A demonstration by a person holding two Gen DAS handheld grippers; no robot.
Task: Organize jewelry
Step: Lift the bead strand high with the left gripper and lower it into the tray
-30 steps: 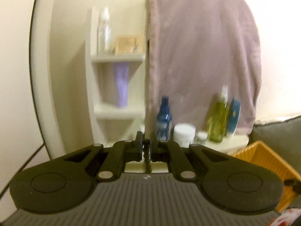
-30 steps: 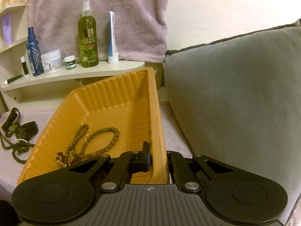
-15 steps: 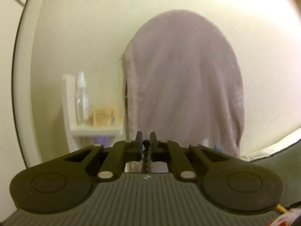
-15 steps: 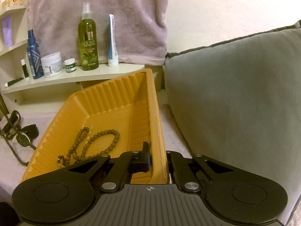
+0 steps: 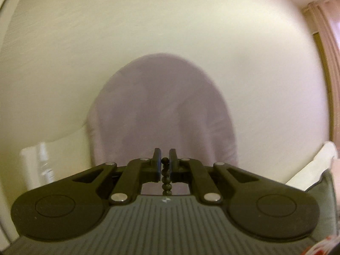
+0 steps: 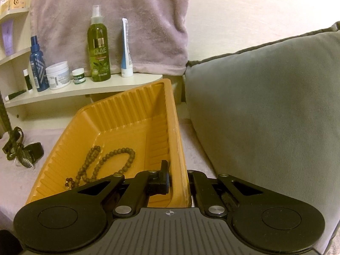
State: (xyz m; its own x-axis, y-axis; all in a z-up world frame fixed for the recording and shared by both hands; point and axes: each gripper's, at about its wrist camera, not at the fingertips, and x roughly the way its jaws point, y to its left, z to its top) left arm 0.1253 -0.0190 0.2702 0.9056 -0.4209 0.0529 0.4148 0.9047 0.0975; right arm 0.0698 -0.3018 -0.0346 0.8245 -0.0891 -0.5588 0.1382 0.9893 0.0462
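left tool: nearly shut, pinching a dark bead strand that hangs below the fingers, out of view.
right tool: clamped on the near right rim of the orange tray, tilting it up off the bed.
tray contents: brown bead necklace near its front wall.
leftover: dark jewelry pile on the bed, left of the tray.
advice: carry the strand over the tray, lower until it pools, then release; hold the tray steady.

Orange ribbed plastic tray sits left of grey fabric cushion. Brown wooden bead strand lies in tray. Tangled dark jewellery heap lies left of tray. White curved shelf stands behind tray, carrying green olive spray bottle.
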